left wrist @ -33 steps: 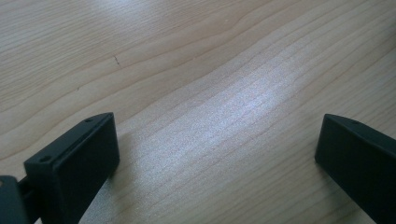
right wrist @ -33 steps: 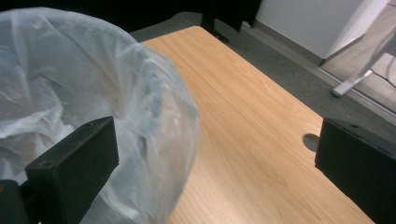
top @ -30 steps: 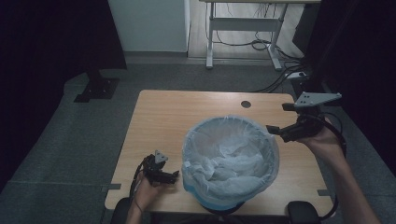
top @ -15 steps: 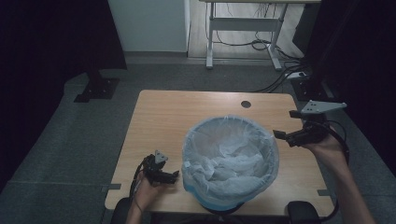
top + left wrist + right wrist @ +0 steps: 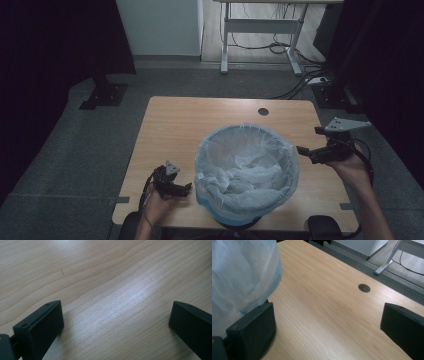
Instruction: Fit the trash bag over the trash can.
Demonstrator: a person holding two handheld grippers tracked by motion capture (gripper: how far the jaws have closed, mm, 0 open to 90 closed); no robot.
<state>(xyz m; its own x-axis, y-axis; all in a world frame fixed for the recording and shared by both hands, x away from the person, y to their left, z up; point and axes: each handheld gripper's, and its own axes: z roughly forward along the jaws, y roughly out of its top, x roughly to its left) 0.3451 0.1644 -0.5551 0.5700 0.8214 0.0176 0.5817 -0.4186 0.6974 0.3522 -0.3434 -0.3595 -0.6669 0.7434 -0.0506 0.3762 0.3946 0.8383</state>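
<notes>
No readable writing. Your right gripper: jaws wide apart, holding nothing, just beside the round blue bin lined with crinkled translucent white plastic. Your left gripper: wide, unladen, over pale grained wooden table, bin just right.

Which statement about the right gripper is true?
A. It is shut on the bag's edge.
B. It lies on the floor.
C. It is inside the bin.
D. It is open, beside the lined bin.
D: the right gripper has its jaws wide apart over bare wood, just outside the rim of the bin.
</notes>
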